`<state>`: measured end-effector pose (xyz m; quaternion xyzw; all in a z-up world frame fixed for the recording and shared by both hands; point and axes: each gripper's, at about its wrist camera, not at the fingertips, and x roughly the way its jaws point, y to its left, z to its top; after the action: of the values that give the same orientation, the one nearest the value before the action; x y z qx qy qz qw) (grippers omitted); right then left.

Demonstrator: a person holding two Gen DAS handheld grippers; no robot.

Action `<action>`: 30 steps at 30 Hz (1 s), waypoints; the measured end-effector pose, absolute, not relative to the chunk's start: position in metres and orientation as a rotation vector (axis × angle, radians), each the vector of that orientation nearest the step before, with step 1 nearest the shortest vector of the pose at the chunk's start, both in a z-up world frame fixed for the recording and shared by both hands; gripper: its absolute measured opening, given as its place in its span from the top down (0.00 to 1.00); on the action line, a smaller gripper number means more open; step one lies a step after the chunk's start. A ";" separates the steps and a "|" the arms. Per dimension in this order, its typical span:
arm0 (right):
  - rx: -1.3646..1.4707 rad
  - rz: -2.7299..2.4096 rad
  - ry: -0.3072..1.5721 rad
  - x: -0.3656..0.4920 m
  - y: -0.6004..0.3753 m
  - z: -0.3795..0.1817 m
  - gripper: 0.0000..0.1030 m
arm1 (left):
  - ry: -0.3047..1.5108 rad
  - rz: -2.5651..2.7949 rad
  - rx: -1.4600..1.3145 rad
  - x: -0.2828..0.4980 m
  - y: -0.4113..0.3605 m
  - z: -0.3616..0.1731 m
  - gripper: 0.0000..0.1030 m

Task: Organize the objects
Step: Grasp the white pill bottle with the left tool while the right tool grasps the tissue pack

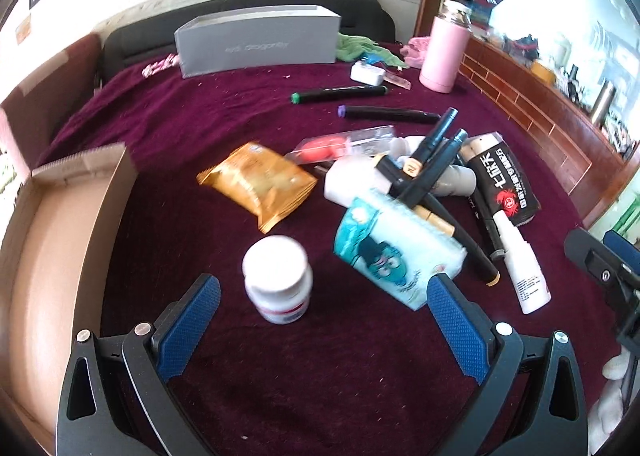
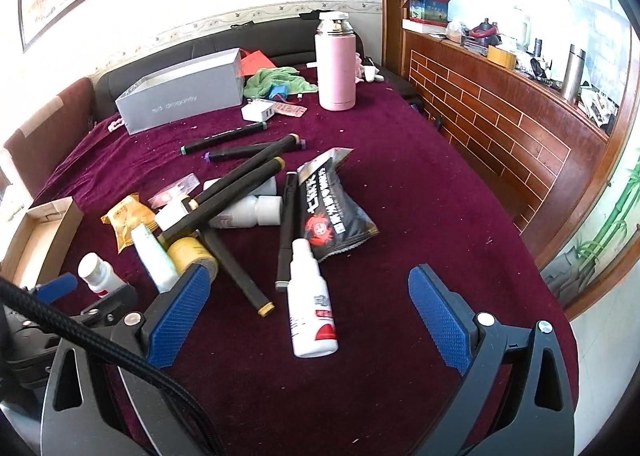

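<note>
Surface (image 2: pixel 400 183): maroon cloth, napped, matt. Box (image 1: pixel 52 240): brown cardboard, matt. Pill bottle (image 1: pixel 278 284): white glossy plastic. Snack bag (image 1: pixel 258 185): shiny orange foil.

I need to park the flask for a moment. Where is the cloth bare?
Bare cloth lies between the cardboard box and the orange packet, before the grey box, and right of the black pouch. The marker pile is crowded.

spray bottle (image 2: pixel 311 296), markers (image 2: pixel 236 183), black pouch (image 2: pixel 332 215)
</note>
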<state>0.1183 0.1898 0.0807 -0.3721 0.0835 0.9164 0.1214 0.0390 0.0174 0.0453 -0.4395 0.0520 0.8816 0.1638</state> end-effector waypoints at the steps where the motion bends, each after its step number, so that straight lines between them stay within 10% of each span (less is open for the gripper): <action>1: -1.090 2.671 0.252 0.118 0.193 0.078 0.02 | 0.152 2.510 -1.263 0.037 0.022 0.045 0.02; 22: -1.142 2.699 0.413 0.115 0.214 0.060 0.02 | -0.027 2.369 -1.375 -0.001 0.040 0.021 0.03; 24: -1.140 2.702 0.404 0.116 0.214 0.060 0.02 | -0.085 2.338 -1.378 0.000 0.036 0.021 0.22; 25: -1.140 2.703 0.399 0.116 0.213 0.060 0.02 | -0.089 2.326 -1.362 0.002 0.034 0.023 0.71; 30: -1.151 2.708 0.397 0.112 0.213 0.062 0.02 | -0.070 2.272 -1.382 0.008 0.024 0.018 0.72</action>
<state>0.1120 0.2133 0.0622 -0.3863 0.1331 0.9086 0.0863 0.0077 0.0238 0.0183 -0.5045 -0.0255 0.8295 0.2384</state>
